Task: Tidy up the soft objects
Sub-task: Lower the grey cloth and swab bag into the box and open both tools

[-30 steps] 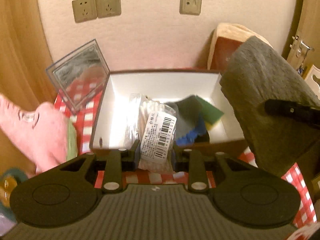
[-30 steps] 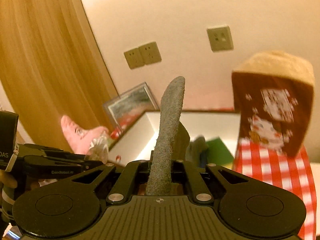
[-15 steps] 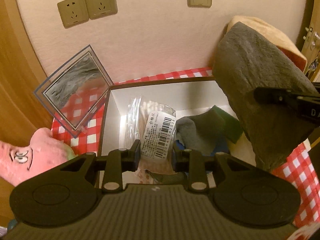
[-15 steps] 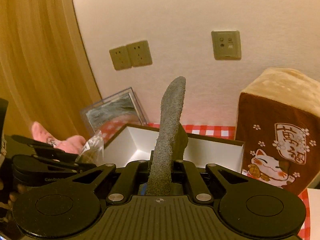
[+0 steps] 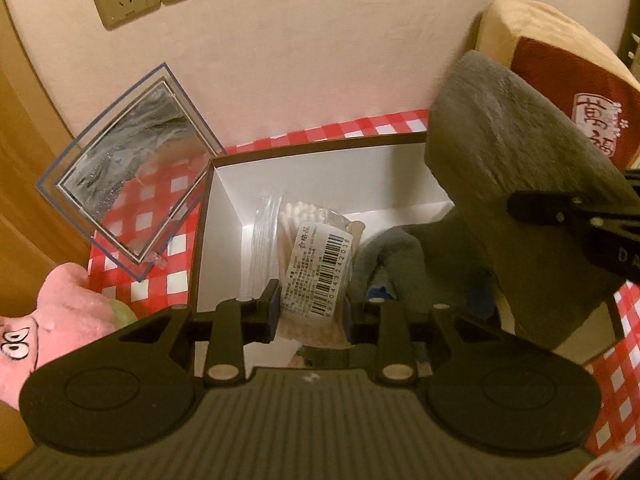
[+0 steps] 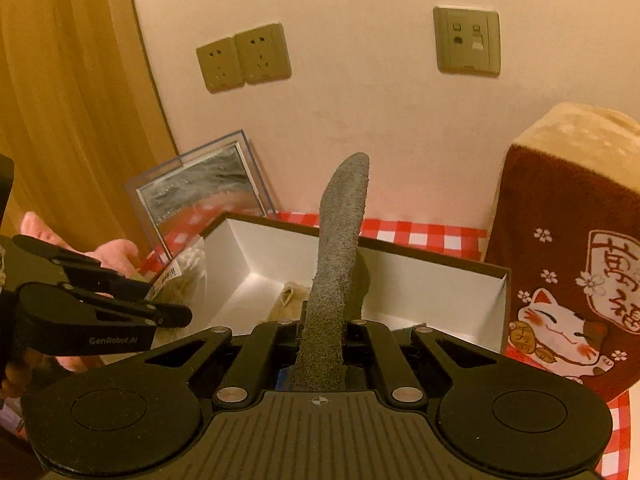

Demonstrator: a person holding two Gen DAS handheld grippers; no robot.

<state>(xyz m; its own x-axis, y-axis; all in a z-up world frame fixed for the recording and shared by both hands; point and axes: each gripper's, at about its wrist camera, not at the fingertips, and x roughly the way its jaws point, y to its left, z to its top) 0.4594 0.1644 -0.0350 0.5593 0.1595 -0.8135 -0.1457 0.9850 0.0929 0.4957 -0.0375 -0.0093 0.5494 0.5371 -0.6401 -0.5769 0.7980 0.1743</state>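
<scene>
— What's different from a second ago?

— Both grippers have come forward over the open box (image 5: 208,236). In the left wrist view the near wall of the box has slipped out of sight under the tool, and the pink plush toy (image 5: 60,320) has slid toward the lower left corner. In the right wrist view the cat-print cushion (image 6: 568,264) has grown larger at the right.

— And what do the jaws have?

— The left gripper (image 5: 310,312) has its jaws pinched on the bag of cotton swabs (image 5: 316,264), a clear crinkled packet with a white barcode label, hanging over the box interior. The right gripper (image 6: 322,338) has its jaws clamped narrowly on the grey felt insole (image 6: 340,256), which stands up edge-on, fuzzy and slightly curved, above the box's right half.

— Anything already inside?

— A grey cloth (image 5: 394,244) lies on the white floor of the box. The clear plastic lid (image 5: 128,184) leans against the wall on the red checked tablecloth (image 5: 140,216).
</scene>
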